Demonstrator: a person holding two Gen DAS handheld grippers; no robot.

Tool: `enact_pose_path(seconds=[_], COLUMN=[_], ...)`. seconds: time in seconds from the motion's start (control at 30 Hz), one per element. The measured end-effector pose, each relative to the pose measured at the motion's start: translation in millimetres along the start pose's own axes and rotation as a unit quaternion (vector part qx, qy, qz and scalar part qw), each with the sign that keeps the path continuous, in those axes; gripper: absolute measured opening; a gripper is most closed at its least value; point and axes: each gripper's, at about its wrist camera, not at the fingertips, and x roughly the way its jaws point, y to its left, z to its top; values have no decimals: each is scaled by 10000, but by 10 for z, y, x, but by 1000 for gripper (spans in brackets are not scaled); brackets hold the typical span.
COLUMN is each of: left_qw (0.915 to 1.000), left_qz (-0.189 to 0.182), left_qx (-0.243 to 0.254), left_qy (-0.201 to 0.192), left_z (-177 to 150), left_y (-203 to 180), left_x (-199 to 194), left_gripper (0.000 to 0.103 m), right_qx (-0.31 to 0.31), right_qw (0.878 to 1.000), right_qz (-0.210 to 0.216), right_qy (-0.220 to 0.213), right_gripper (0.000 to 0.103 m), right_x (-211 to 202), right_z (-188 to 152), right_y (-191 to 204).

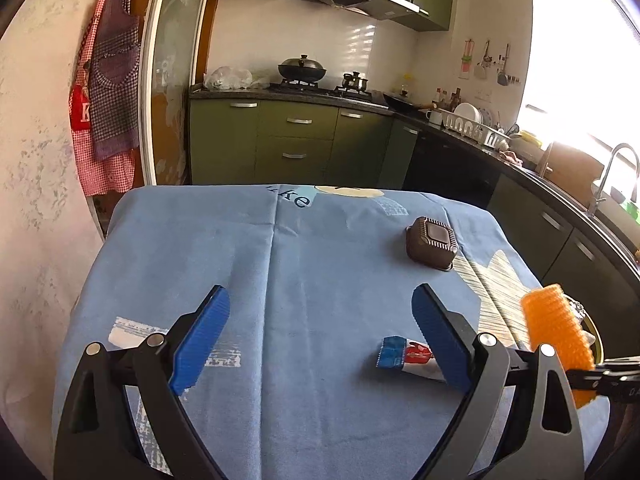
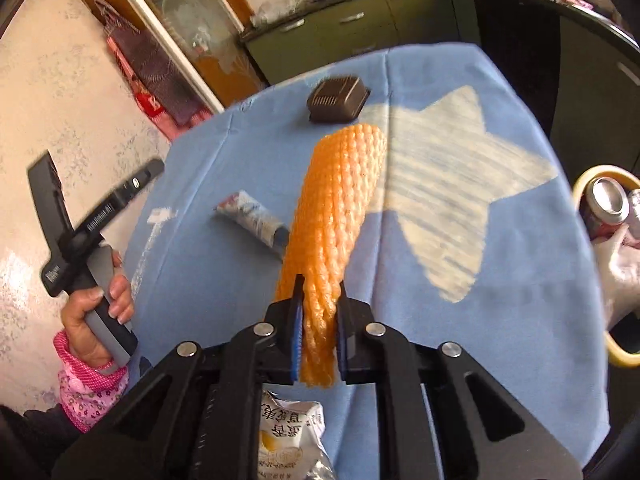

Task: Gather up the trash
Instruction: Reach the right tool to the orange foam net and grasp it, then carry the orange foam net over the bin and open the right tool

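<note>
Step in hand: trash pickup, one piece already grabbed. Right gripper (image 2: 319,334) has its jaws clamped on the near end of an orange foam fruit-net sleeve (image 2: 340,200), squeezed flat between the pads; the rest of the sleeve sticks out forward over the blue cloth-covered worktop (image 2: 500,320). From the left wrist view it pokes in at the right edge. Left gripper (image 1: 320,332) has jaws wide apart, nothing between them, hovering over the worktop.

Still lying on the cloth: a small blue, white and red snack wrapper (image 1: 404,356), just beside the left gripper's right finger, and a crinkled silver-white snack bag (image 2: 292,436) at the near edge under the right gripper. A dark brown square slotted plastic box (image 1: 432,244) sits further back; can't tell whether it counts as trash.

Container: a yellow-rimmed trash bin (image 2: 616,352) off the right edge of the worktop, below its level. Inside are two drink cans (image 2: 608,204) and some pale crumpled material, too blurred to name.

Next move, my guess: swing the right gripper right, out over the bin, open the jaws and drop the sleeve clear of the rim. Left gripper likely shifts right, drops and closes on the small wrapper; flat and thin, so the pads need to get low against the cloth.
</note>
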Motion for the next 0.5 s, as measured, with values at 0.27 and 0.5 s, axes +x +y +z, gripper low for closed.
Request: enact_pose_path(seconds=[0.27,0.5], left_qw=[10000,9998], left_qz=[55,80], left_qx=[77,171], left_qy=[23,68], left_z=[-35,-55], left_y=[-25,-50], left_x=[38,64], left_gripper=[91,91], right_qx=[805,1657], right_qw=[9732,9411], right_qz=[-1885,-2792], right_qy=[-1045,-946], right_gripper=[14,16], right_x=[-866,-810], right_z=[-61,-212], right_y=[-1005,-1846])
